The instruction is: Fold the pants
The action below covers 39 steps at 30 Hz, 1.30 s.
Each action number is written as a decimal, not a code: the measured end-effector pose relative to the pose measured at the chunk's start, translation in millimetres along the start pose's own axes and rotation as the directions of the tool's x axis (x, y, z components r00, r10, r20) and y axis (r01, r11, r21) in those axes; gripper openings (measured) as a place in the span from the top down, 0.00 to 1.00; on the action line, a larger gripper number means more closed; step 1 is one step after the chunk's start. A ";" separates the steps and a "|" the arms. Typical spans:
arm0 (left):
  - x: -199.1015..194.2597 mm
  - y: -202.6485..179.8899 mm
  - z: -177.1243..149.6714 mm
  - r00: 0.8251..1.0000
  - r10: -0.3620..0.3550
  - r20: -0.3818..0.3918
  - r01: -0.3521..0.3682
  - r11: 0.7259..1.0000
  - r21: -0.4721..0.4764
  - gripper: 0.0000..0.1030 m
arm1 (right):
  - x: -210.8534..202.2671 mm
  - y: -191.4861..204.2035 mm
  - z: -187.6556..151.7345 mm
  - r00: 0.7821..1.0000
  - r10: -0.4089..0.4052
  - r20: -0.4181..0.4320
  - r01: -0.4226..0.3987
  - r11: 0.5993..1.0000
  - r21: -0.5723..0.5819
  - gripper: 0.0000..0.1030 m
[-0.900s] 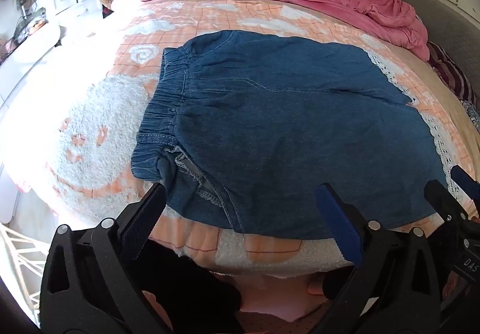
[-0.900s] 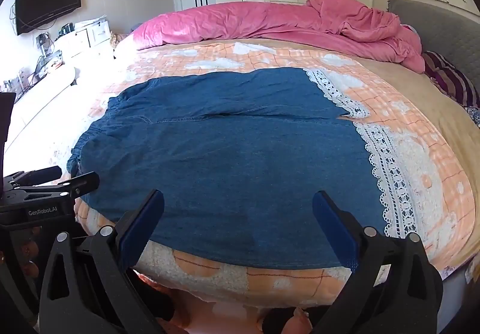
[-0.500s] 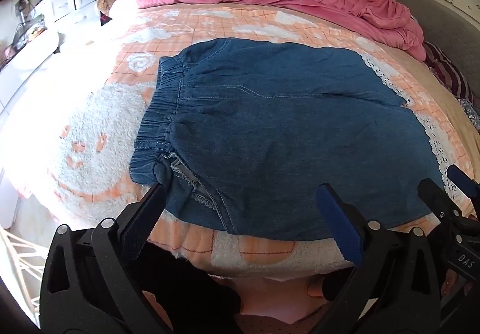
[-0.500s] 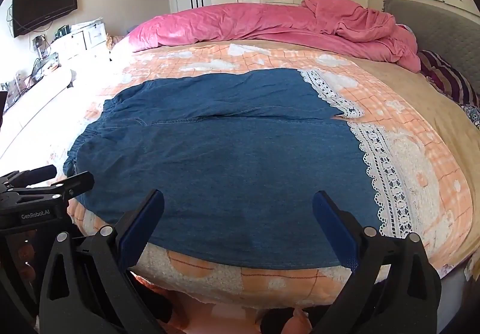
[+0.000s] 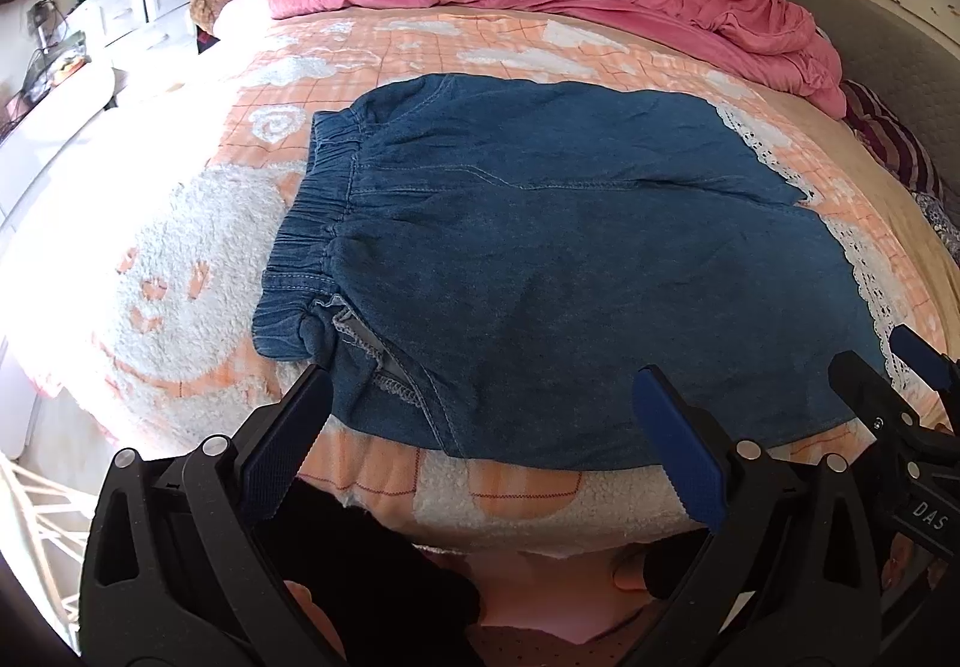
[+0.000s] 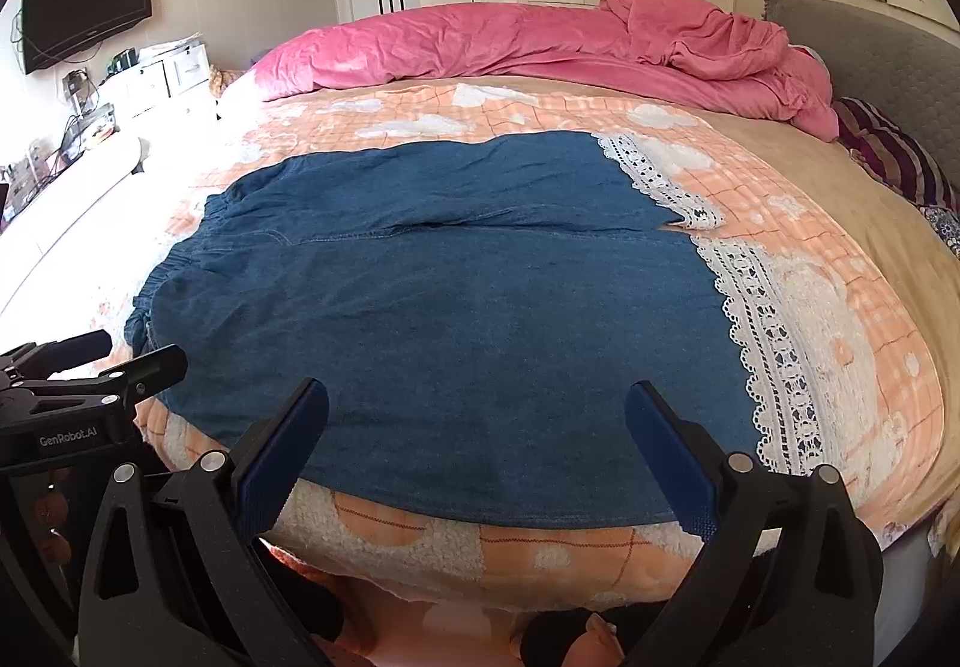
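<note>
Blue denim pants with white lace hems lie flat on the bed, elastic waistband to the left, legs to the right. My left gripper is open and empty, just short of the pants' near edge by the waistband. My right gripper is open and empty, over the near edge of the near leg. The right gripper shows at the right edge of the left wrist view; the left gripper shows at the left of the right wrist view.
The bed has an orange and white fleece blanket. A pink duvet is bunched at the far side. A grey headboard and striped pillow are at the right. White drawers stand to the left.
Both grippers have drawn back and risen slightly, so the pants sit a little farther away. Both stay open. The pants have not moved.
</note>
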<state>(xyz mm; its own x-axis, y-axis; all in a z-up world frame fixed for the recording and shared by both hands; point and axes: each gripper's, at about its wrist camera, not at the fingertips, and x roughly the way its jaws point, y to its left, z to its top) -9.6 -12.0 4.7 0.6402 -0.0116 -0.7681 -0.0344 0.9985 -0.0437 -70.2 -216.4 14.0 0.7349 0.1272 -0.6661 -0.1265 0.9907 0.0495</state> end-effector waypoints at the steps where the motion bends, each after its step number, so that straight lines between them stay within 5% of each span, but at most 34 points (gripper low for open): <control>1: -0.1 0.0 -0.2 1.000 -0.002 0.001 0.002 1.000 0.002 0.09 | -0.1 0.2 -0.5 1.000 0.000 -0.001 0.000 1.000 -0.001 0.04; 39: -2.1 -2.4 4.1 1.000 0.003 0.020 -0.003 1.000 -0.002 0.09 | -1.2 1.0 0.4 1.000 -0.015 0.011 0.016 1.000 -0.007 0.04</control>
<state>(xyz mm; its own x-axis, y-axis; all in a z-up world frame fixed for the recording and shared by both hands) -7.7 -14.1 9.1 0.6550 -0.0078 -0.7556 -0.0375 0.9984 -0.0427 -70.9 -215.6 15.2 0.7438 0.1123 -0.6589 -0.1195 0.9922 0.0342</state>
